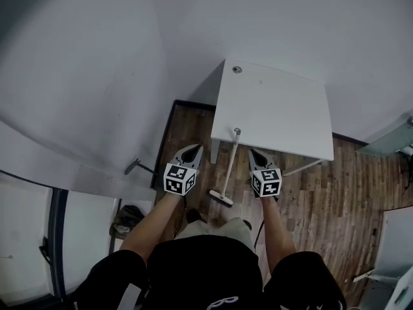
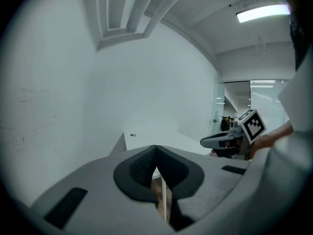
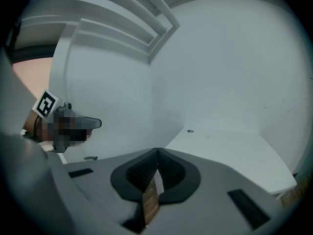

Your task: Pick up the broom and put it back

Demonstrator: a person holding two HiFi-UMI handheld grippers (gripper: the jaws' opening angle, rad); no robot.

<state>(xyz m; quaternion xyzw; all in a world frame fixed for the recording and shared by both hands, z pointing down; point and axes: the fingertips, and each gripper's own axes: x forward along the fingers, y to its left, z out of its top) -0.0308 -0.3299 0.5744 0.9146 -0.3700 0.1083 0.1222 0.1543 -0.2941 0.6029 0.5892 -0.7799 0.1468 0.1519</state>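
The broom (image 1: 230, 166) has a white handle and a small flat head. It leans against the front edge of the white table (image 1: 277, 108), with its head on the wood floor just ahead of the person's feet. My left gripper (image 1: 195, 148) hovers to the left of the handle, apart from it, jaws shut and empty. My right gripper (image 1: 255, 152) hovers to the right of the handle, also shut with nothing held. In the left gripper view the jaws (image 2: 156, 147) meet at the tip. The right gripper view shows the same closed tip (image 3: 157, 151).
White walls close in the corner behind the table (image 3: 230, 151). A door with a lever handle (image 1: 132, 166) is at the left, and a dark bag or bin (image 1: 126, 218) sits on the floor below it. Wood floor (image 1: 335, 192) runs to the right towards a glass panel (image 1: 387, 141).
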